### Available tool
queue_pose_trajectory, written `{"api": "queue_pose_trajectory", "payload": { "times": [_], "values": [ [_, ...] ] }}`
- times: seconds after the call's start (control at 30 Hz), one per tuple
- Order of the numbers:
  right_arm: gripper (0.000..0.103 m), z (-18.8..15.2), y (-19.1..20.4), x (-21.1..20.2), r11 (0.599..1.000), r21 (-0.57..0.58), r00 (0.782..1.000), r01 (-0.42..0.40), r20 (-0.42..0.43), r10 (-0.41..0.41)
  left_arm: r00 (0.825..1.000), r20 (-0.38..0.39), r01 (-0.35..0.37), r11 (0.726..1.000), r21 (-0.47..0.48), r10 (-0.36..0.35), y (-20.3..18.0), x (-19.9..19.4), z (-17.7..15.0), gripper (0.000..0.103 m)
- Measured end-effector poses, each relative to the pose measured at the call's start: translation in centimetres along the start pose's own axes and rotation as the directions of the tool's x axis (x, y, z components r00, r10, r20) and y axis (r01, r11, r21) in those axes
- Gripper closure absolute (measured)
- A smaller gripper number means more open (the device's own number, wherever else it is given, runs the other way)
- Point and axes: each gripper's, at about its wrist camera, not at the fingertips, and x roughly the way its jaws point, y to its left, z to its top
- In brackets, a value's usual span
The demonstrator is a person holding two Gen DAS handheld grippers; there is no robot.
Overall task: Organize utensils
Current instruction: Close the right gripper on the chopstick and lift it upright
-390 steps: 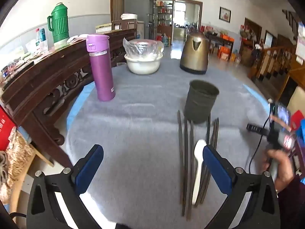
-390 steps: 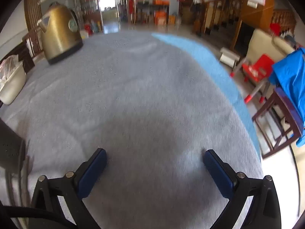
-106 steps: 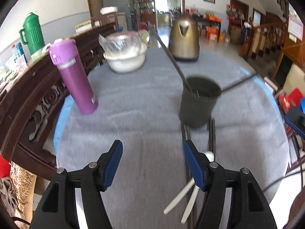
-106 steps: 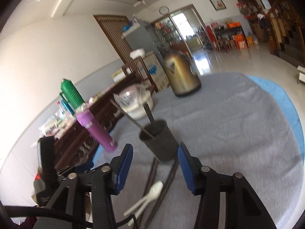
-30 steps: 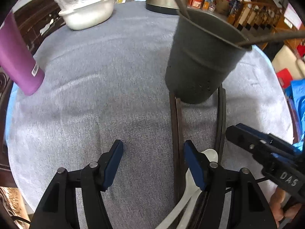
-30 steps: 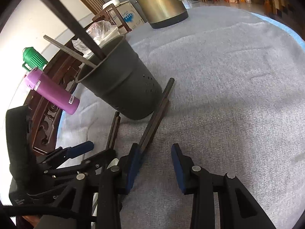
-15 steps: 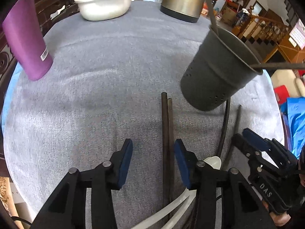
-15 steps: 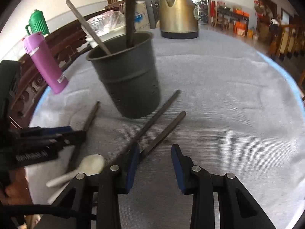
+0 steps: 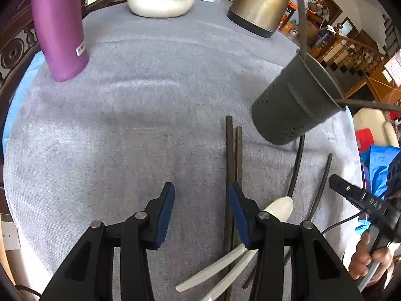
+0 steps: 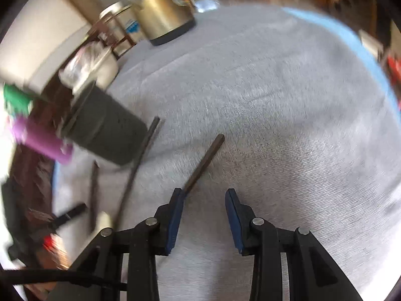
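A dark grey utensil holder (image 9: 295, 102) stands on the grey cloth with two chopsticks (image 9: 300, 12) sticking out of it. Several dark chopsticks lie loose: a pair (image 9: 233, 155) just left of the holder, others (image 9: 322, 178) to its right. Two white spoons (image 9: 253, 238) lie among them. My left gripper (image 9: 201, 195) is open and empty, its right finger beside the pair. My right gripper (image 10: 203, 200) is open and empty; a chopstick (image 10: 204, 163) runs to its left finger. The holder (image 10: 105, 125) is at its left, blurred.
A purple flask (image 9: 59, 27) stands far left, a white bowl (image 9: 160, 0) at the back, a gold kettle (image 9: 260, 2) at the back right. A dark carved sideboard (image 9: 15, 47) borders the table on the left. The other hand-held gripper (image 9: 363, 200) shows at the right.
My left gripper has closed in a little on the chopstick pair. My right gripper has swung right, now blurred; the holder sits farther left in its view and one chopstick reaches its left finger.
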Motion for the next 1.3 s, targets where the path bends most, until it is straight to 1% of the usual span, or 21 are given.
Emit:
{"api": "queue_pose_trajectory", "payload": {
  "times": [0.07,0.13,0.2,0.3,0.37,0.4,0.43,0.47,0.5,0.57,0.63,0.67,0.73,0.8,0.9,1.0,1.13,1.17,1.2,1.27,1.3],
  "values": [
    [0.065,0.9,-0.4,0.4,0.997,0.066,0.999,-0.031,-0.022,0.033,1.0,-0.001,-0.015,1.0,0.007,0.015,0.1,0.2,0.6,0.057],
    [0.064,1.8,-0.4,1.1,0.993,0.121,0.999,-0.018,-0.037,0.023,1.0,-0.009,-0.015,1.0,0.013,0.016,0.2,0.4,1.1,0.057],
    [0.064,2.5,0.5,1.8,0.993,0.115,0.999,0.025,-0.035,-0.021,1.0,-0.012,-0.024,0.999,0.036,0.024,-0.1,0.6,1.4,0.057],
    [0.064,2.8,2.2,2.5,0.994,0.059,0.995,0.096,-0.02,-0.095,1.0,-0.011,-0.023,0.998,0.057,0.023,-0.6,0.8,1.8,0.057],
    [0.068,2.6,2.8,2.7,0.99,0.002,0.99,0.14,-0.009,-0.14,0.999,-0.015,-0.031,0.998,0.063,0.032,-0.8,0.9,1.9,0.057],
    [0.076,2.3,3.0,2.6,0.985,-0.038,0.986,0.167,0.003,-0.167,0.999,-0.009,-0.031,0.997,0.065,0.031,-0.6,0.9,1.8,0.057],
    [0.081,2.1,3.3,2.7,0.98,-0.07,0.982,0.188,0.015,-0.188,0.999,-0.004,-0.032,0.997,0.069,0.033,-0.9,0.5,1.5,0.057],
    [0.083,1.6,4.0,2.8,0.969,-0.124,0.977,0.213,0.041,-0.21,0.999,-0.002,-0.034,0.997,0.072,0.034,-0.7,0.4,1.6,0.059],
    [0.084,1.1,3.7,2.7,0.968,-0.152,0.979,0.201,0.051,-0.196,0.999,-0.001,-0.034,0.997,0.072,0.034,-0.8,0.5,1.6,0.06],
    [0.085,0.6,3.8,2.6,0.967,-0.185,0.985,0.172,0.05,-0.166,0.999,0.004,-0.038,0.996,0.075,0.038,-1.0,0.1,1.4,0.071],
    [0.086,0.0,4.2,2.6,0.968,-0.222,0.993,0.119,0.031,-0.115,0.999,0.002,-0.032,0.997,0.073,0.032,-0.6,0.0,1.0,0.071],
    [0.086,-0.2,4.2,2.5,0.967,-0.234,0.995,0.098,0.022,-0.096,0.999,-0.007,-0.038,0.997,0.069,0.039,-0.3,0.0,0.6,0.079],
    [0.085,-1.1,4.5,2.3,0.957,-0.279,0.996,0.085,0.018,-0.084,0.996,0.007,-0.087,0.992,0.088,0.087,-0.8,0.0,-0.1,0.086],
    [0.085,-1.4,4.4,2.1,0.953,-0.292,0.997,0.082,0.011,-0.082,0.997,-0.004,-0.081,0.995,0.066,0.081,-0.5,-0.9,-0.8,0.086],
    [0.083,-1.1,3.7,2.0,0.962,-0.262,0.997,0.075,-0.013,-0.082,0.998,-0.016,-0.064,0.997,0.052,0.065,0.3,-1.1,-0.9,0.086],
    [0.083,-0.2,3.4,2.2,0.97,-0.224,0.994,0.095,-0.033,-0.105,0.997,-0.026,-0.069,0.996,0.05,0.07,0.0,-0.5,0.2,0.084],
    [0.085,0.7,4.1,3.1,0.966,-0.229,0.992,0.121,0.001,-0.124,0.996,-0.009,-0.092,0.993,0.073,0.093,-1.0,-0.3,0.8,0.085],
    [0.085,0.4,4.2,3.2,0.965,-0.235,0.993,0.119,0.012,-0.12,0.995,-0.01,-0.095,0.993,0.067,0.096,-1.0,-0.4,0.8,0.092],
    [0.088,0.3,4.0,3.1,0.965,-0.236,0.993,0.115,0.021,-0.113,0.996,-0.007,-0.092,0.994,0.064,0.093,-0.8,-0.4,0.9,0.096],
    [0.089,-0.2,3.5,2.4,0.972,-0.219,0.997,0.079,0.031,-0.074,0.996,0.006,-0.091,0.995,0.051,0.091,-0.2,-0.6,1.0,0.096],
    [0.09,-0.4,3.3,1.8,0.977,-0.211,0.999,0.039,0.044,-0.03,0.995,0.024,-0.095,0.994,0.044,0.094,-0.1,-1.2,0.7,0.096]
  ]
}}
